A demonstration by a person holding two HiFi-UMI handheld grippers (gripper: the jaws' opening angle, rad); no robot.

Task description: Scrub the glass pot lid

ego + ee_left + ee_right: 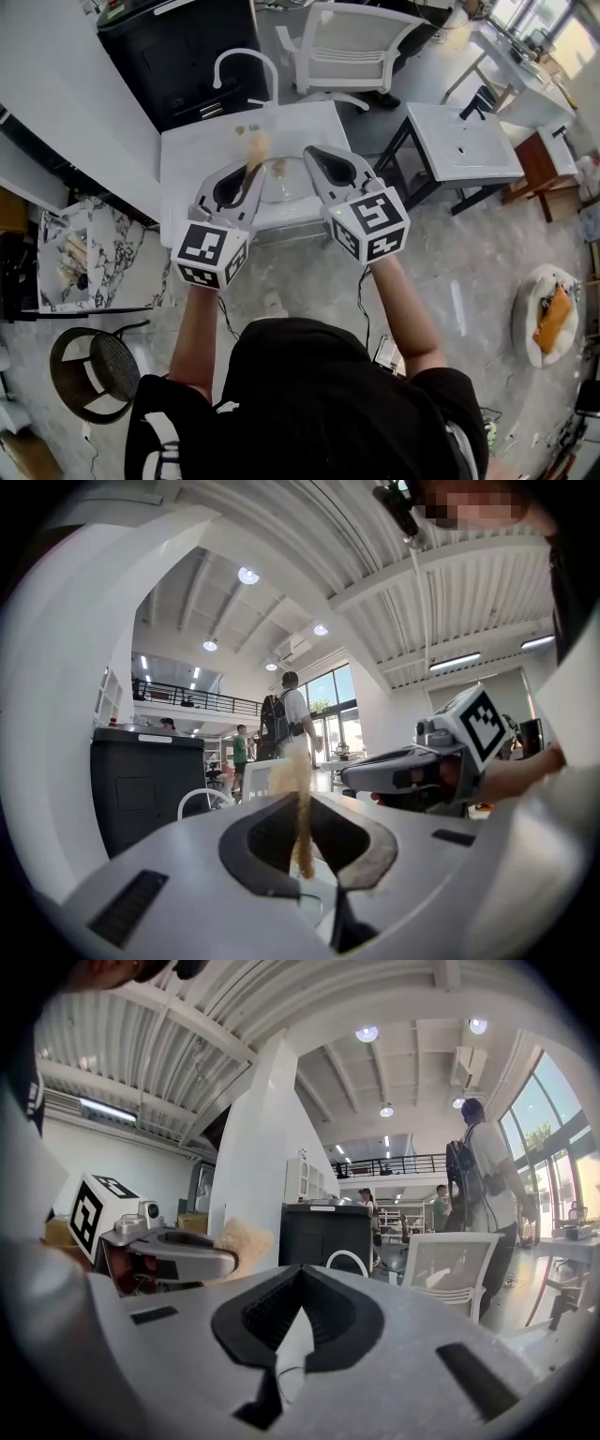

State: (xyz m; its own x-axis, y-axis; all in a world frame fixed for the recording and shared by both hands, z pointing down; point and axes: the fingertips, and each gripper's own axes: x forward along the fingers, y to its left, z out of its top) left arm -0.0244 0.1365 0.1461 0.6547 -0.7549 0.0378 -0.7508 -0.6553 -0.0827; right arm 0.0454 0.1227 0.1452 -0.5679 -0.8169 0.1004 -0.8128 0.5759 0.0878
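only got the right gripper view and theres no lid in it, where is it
observer: In the head view the glass pot lid lies on the white sink top, below and between the left gripper and the right gripper.
operator: that tan fuzzy thing at the left gripper, clamped or loose
observer: Clamped. The left gripper view shows the jaws closed on a thin tan sponge that stands upright between them.
operator: anything else on that sink top
observer: A white curved faucet rises at its far edge, beyond the lid.
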